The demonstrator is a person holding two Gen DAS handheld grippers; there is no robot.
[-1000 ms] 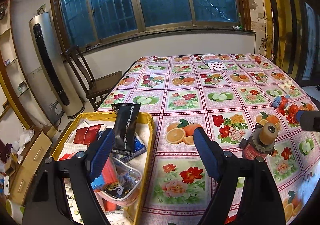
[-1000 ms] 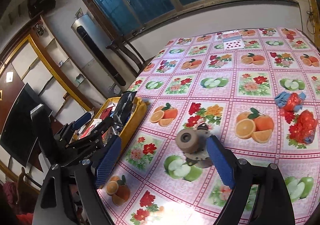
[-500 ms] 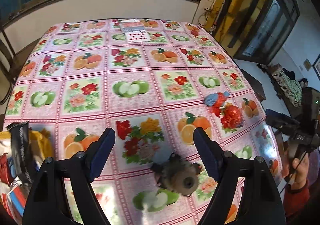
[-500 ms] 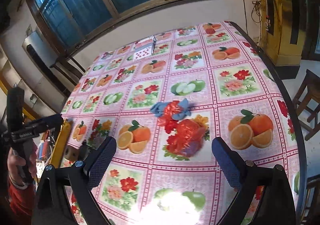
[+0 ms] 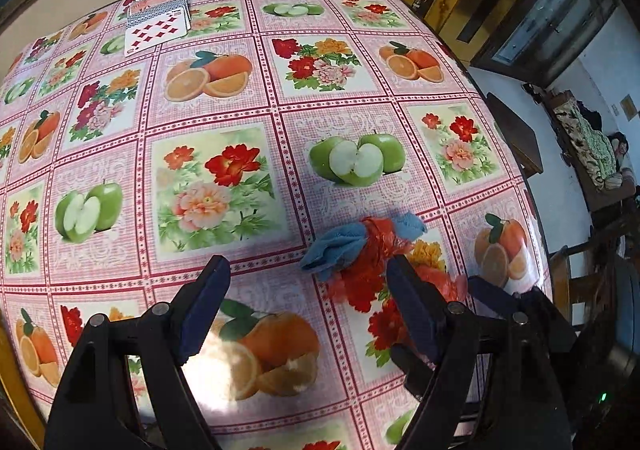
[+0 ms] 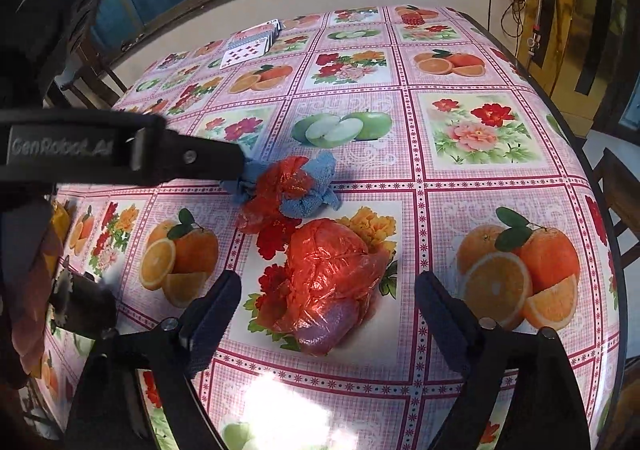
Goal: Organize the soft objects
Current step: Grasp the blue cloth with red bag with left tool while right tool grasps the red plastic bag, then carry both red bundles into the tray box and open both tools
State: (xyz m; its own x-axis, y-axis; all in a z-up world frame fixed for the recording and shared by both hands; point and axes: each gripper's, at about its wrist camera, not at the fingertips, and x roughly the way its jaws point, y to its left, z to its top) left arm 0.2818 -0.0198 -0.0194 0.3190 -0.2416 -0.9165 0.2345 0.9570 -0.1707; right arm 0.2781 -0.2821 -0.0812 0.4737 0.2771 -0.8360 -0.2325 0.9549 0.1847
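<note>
Both grippers are closing in on the soft things at the near right of the table (image 6: 500, 61), so the step in hand looks like the approach before a pick. The left gripper (image 5: 308, 298) has its jaws spread wide and empty, aimed just left of the blue cloth bundle (image 5: 334, 248); in the right wrist view one of its fingers reaches in from the left with its tip at the cloth's left edge. The right gripper (image 6: 328, 314) is also wide and empty, its fingers straddling the red plastic bag (image 6: 332, 286), which lies between them on the table.

The cloth is a fuzzy terry-like rag, twisted and bound round its middle with crinkled red film. Just nearer lies the bag: thin, glossy, wrinkled, lumpy, with something purplish showing through at its near end. Both would probably deform under a pinch. The tablecloth is slick, shiny vinyl printed with fruit and flowers; playing cards (image 5: 156, 31) sit far off.

Next, each gripper probably needs to lower and pinch a firm fold.
</note>
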